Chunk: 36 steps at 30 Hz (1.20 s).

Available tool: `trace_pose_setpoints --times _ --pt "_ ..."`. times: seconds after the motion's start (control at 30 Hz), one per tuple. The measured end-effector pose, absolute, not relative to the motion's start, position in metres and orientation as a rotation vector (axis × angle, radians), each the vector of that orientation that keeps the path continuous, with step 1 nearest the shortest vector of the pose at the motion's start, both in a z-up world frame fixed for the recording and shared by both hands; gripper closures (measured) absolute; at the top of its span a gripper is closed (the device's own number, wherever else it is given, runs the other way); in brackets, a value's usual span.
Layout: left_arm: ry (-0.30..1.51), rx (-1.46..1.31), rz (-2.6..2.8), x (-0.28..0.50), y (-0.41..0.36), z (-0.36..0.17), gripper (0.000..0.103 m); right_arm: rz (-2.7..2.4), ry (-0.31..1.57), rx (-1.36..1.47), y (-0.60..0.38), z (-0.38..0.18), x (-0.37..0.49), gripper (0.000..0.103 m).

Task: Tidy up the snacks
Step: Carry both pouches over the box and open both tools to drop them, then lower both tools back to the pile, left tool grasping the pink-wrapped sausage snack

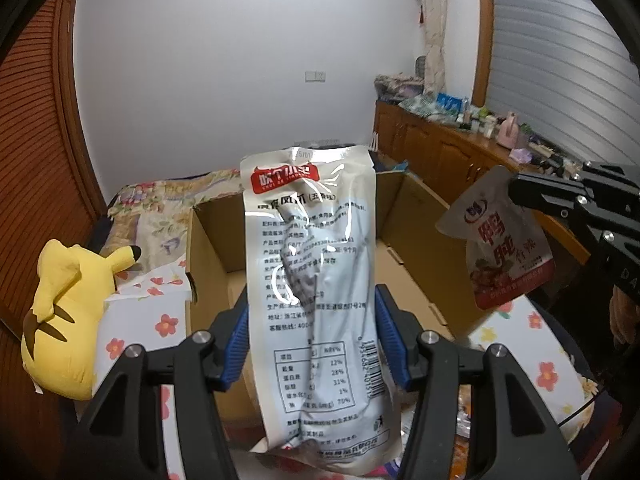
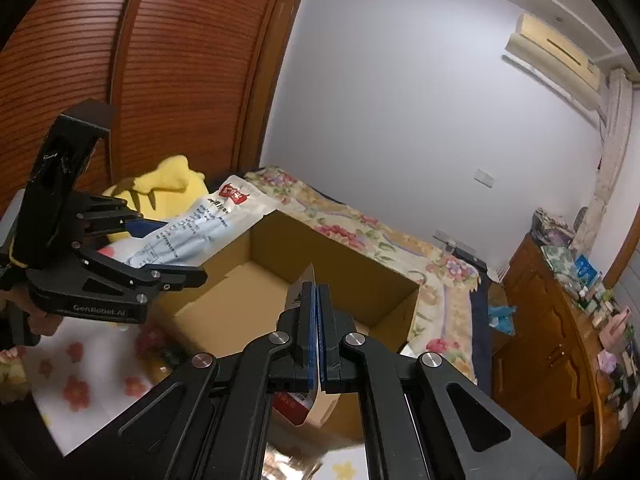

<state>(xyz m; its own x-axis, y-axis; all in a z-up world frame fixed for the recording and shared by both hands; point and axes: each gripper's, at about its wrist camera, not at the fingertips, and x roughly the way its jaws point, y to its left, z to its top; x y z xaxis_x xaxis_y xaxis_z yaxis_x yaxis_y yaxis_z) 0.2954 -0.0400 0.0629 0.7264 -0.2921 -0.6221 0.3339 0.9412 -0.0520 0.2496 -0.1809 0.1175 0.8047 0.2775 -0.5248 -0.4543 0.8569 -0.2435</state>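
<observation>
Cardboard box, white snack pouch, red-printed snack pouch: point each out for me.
Cardboard box (image 2: 336, 240), right wrist view, inner far wall.
White snack pouch (image 1: 316, 264), left wrist view, printed back panel.
Red-printed snack pouch (image 1: 500, 252), left wrist view, front face.

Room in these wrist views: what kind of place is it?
Most likely a home bedroom: a bed with a floral quilt, a yellow plush toy beside it, a wooden cabinet cluttered on top, and a wall air conditioner.

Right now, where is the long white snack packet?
Centre of the left wrist view: the long white snack packet is clamped in the left gripper, above the open cardboard box.
</observation>
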Motion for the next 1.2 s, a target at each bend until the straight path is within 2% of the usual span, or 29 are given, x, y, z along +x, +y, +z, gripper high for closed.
trace_pose_setpoints --times 0.23,0.37,0.67,0.93,1.0,1.07,1.2 --pt "0.729 0.081 -0.33 0.317 -0.052 0.039 0.047 0.395 0.61 -0.376 -0.185 0.074 0.294 0.103" --pt "0.743 0.079 -0.328 0.322 -0.057 0.03 0.042 0.392 0.663 -0.347 -0.192 0.054 0.305 0.103" --pt "0.731 0.069 -0.315 0.323 -0.055 0.028 0.039 0.383 0.675 -0.326 -0.189 0.043 0.305 0.101" --pt "0.698 0.066 -0.318 0.296 -0.049 0.038 0.039 0.391 0.654 -0.284 -0.194 0.055 0.278 0.082" --pt "0.688 0.064 -0.321 0.286 -0.047 0.042 0.039 0.389 0.646 -0.278 -0.195 0.06 0.267 0.075" --pt "0.679 0.067 -0.325 0.272 -0.046 0.045 0.039 0.389 0.632 -0.26 -0.197 0.066 0.251 0.057" --pt "0.655 0.063 -0.332 0.242 -0.04 0.049 0.039 0.395 0.616 -0.234 -0.2 0.07 0.216 0.049"
